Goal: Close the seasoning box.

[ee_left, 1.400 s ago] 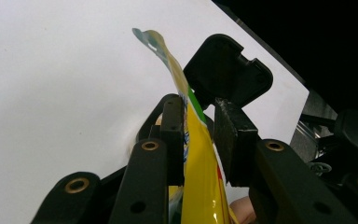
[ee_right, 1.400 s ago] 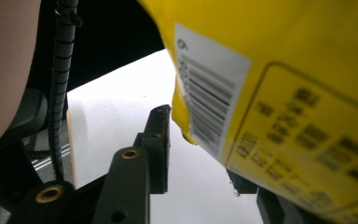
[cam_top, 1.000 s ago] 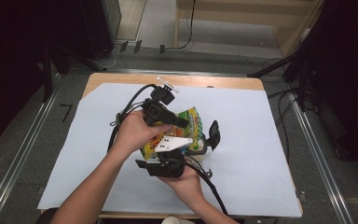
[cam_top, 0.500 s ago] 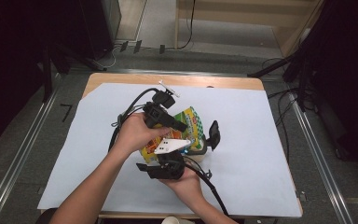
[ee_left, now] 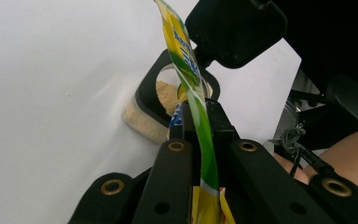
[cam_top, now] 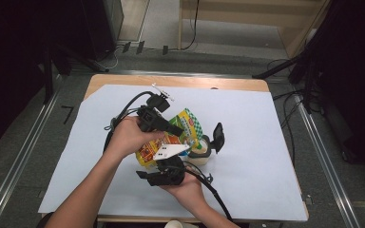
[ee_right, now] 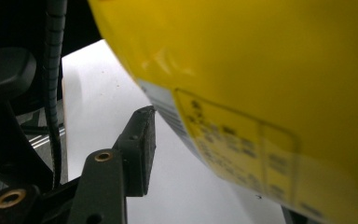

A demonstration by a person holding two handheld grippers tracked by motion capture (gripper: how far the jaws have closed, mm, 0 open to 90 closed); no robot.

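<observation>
Snack pouch pinched over the open container

The left tongs [ee_left: 200,140] clamp tight on the yellow-green pouch [ee_left: 189,74], holding it edge-up just above the black-rimmed container [ee_left: 151,88] of tan powder on the white-covered surface [cam_top: 266,123], its flip lid [ee_left: 235,30] raised. The right tongs [ee_right: 242,140] have just been opening; their one visible pad [ee_right: 140,149] stands clear of the pouch's yellow face above.

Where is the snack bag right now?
In the high view the snack bag is held above the table's middle, pinched by the left tongs, just left of the black-lidded jar of tan powder.
</observation>
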